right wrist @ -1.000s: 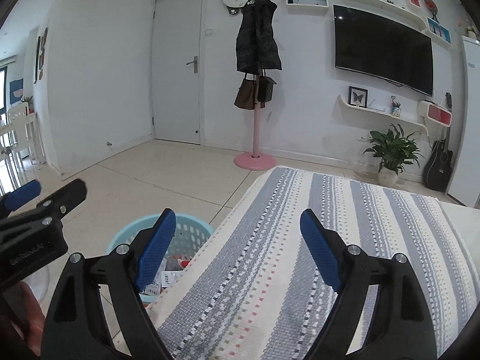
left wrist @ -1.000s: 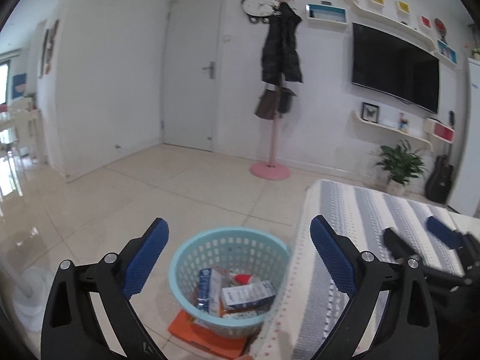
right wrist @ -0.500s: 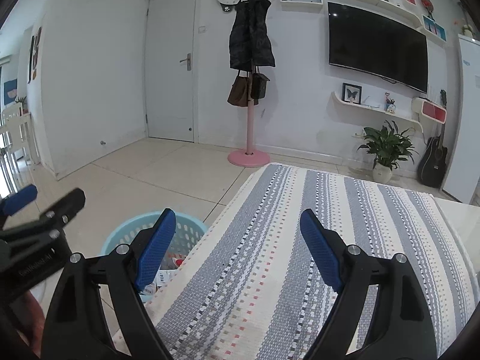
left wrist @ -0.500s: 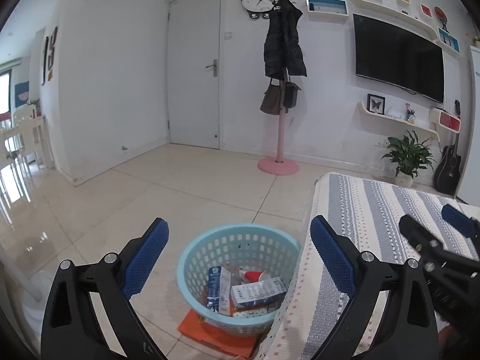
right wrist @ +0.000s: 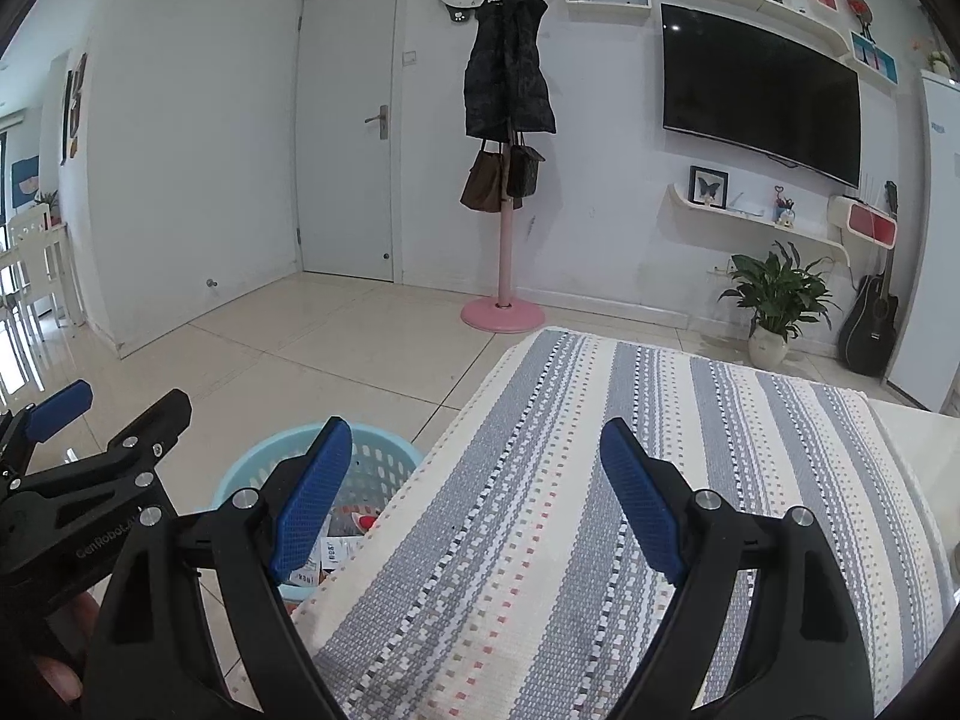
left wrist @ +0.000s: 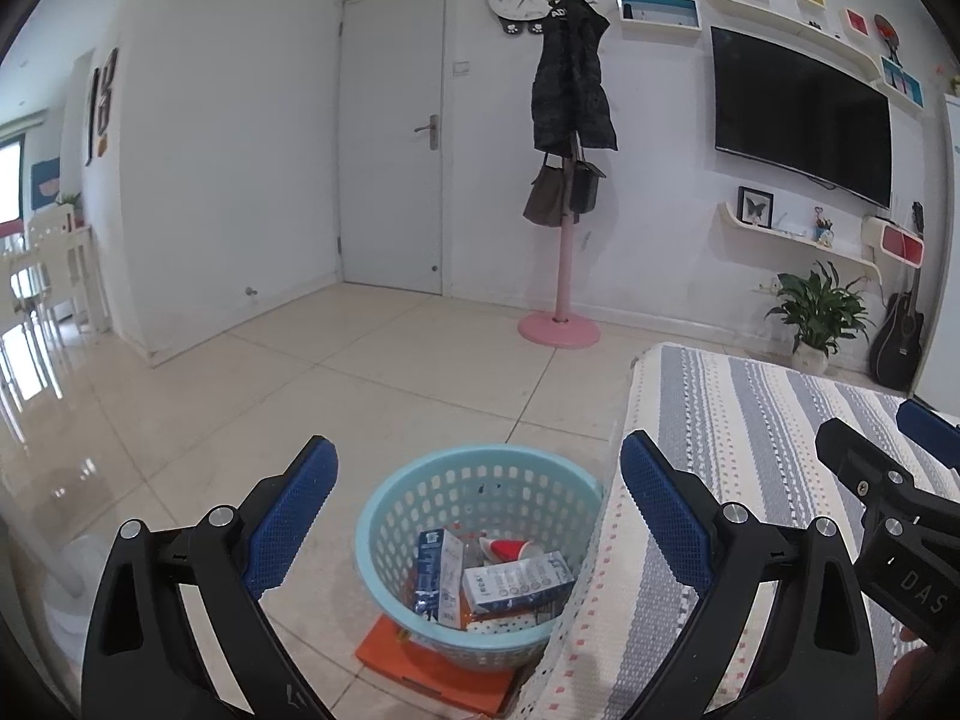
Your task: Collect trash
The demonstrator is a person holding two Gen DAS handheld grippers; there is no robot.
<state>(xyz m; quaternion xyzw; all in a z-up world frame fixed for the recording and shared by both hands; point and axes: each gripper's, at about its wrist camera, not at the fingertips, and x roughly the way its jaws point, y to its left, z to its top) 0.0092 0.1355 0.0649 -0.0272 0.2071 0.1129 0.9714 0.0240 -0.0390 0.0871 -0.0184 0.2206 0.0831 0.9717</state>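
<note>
left gripper – jaws wide, empty, aimed at basket | right gripper – jaws wide, empty over striped tabletop | change: view barely shifted since a second ago | trash in basket (collection looks finished)

Open left tongs above trash-filled basket.

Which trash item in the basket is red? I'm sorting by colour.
The small red cup, tipped on its side behind the white-and-blue cartons in the light blue basket.
</note>
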